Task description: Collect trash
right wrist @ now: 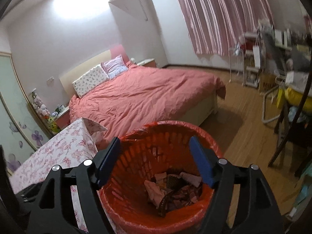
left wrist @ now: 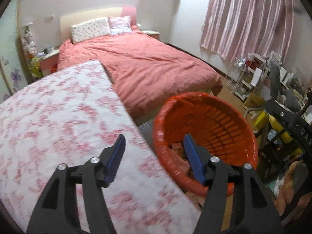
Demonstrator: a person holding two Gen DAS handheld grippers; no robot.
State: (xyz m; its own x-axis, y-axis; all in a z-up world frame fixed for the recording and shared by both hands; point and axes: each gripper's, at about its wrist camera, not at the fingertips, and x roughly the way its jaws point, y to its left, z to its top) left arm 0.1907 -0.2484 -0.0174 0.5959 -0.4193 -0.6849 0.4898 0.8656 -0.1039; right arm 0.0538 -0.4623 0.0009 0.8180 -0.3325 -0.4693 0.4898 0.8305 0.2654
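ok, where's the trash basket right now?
The red basket stands on the floor beside the floral-clothed table, near the bed's foot; in the right wrist view it sits directly below the open right gripper.

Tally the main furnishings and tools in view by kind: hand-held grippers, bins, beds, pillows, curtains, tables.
Hand-held grippers: 2, left and right, both open and empty
Orange bin, holding trash: 1
Bed with pink cover: 1
Pillows: 2, floral and pink
Striped curtain: 1
Floral-cloth table: 1
Total: 8
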